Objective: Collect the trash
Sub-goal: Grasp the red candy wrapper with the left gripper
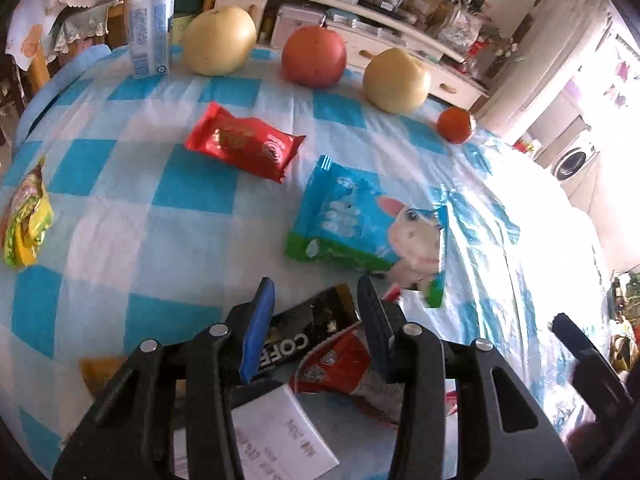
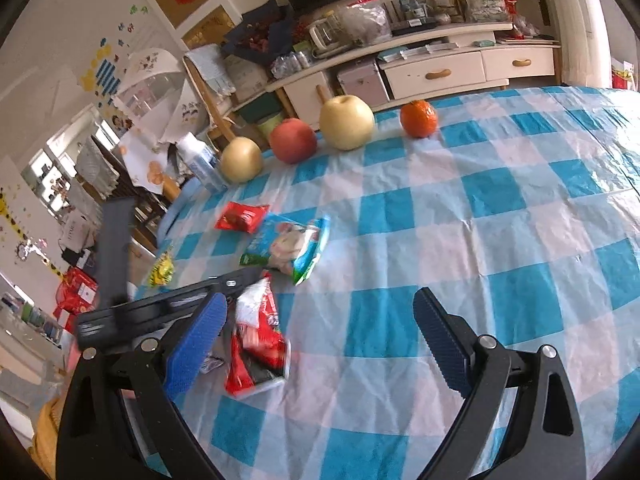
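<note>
Blue-and-white checked plastic cloth (image 1: pixel 132 216) is covering the table. Left gripper (image 1: pixel 316 320) is clamping its narrowed pads on a bundle of wrappers, a black coffee sachet (image 1: pixel 308 332) and a red crumpled packet (image 1: pixel 336 364), by the near edge. Right gripper (image 2: pixel 320 336) is hanging wide open, empty.

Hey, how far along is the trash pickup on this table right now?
Nothing looks collected yet; no bin is in view. In hand: the left gripper has a black coffee sachet and a red wrapper between its jaws. Left: the red packet, the blue rabbit bag and the yellow wrapper on the cloth. The right gripper is open and empty.
</note>
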Tool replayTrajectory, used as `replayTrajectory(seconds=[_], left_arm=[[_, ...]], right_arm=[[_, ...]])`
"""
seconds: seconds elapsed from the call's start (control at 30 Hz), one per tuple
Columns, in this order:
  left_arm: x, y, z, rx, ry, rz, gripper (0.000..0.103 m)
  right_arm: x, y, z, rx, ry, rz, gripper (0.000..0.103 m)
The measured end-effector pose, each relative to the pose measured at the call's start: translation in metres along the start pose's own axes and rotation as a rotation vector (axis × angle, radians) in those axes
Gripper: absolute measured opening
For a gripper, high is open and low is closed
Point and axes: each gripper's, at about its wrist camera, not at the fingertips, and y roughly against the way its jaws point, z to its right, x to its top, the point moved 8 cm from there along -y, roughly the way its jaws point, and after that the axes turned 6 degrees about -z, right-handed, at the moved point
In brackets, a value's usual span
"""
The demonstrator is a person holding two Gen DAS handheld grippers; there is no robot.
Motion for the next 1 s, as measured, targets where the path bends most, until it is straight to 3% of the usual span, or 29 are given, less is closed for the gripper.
replayTrajectory(seconds=[0.1,0.13,0.27,0.47,0.6,0.77,0.93,1.0], left_arm=[[0.013,0.02,-0.012,0.062,-0.032,0.071,0.048],[0.02,0.023,-0.018,0.063,-0.024,0.071,0.052],[0.05,0.028,-0.042,0.089,0.037,0.071,0.054],[0.086,0.002,-0.05,0.03,0.237,0.026,0.055],[0.095,-0.02,-0.051,0.083,0.278,0.002,0.055],[0.104,-0.037,-0.046,0.139,0.262,-0.015,0.055],[0.109,-0.05,-0.042,0.234,0.182,-0.025,0.054],[0.109,-0.05,-0.04,0.258,0.146,-0.016,0.05]], right_arm=[[-0.003,-0.006,0.0,-0.01,0.013,-0.025,0.093],[-0.005,-0.01,-0.003,-0.006,0.02,-0.039,0.093],[-0.008,-0.022,-0.015,-0.01,0.071,-0.067,0.093],[-0.004,-0.043,-0.021,-0.029,0.108,-0.082,0.093],[0.002,-0.054,-0.017,-0.04,0.105,-0.084,0.093],[0.015,-0.066,-0.011,-0.041,0.102,-0.084,0.093],[0.026,-0.084,-0.014,-0.042,0.164,-0.104,0.093],[0.028,-0.091,-0.018,-0.041,0.193,-0.111,0.093]])
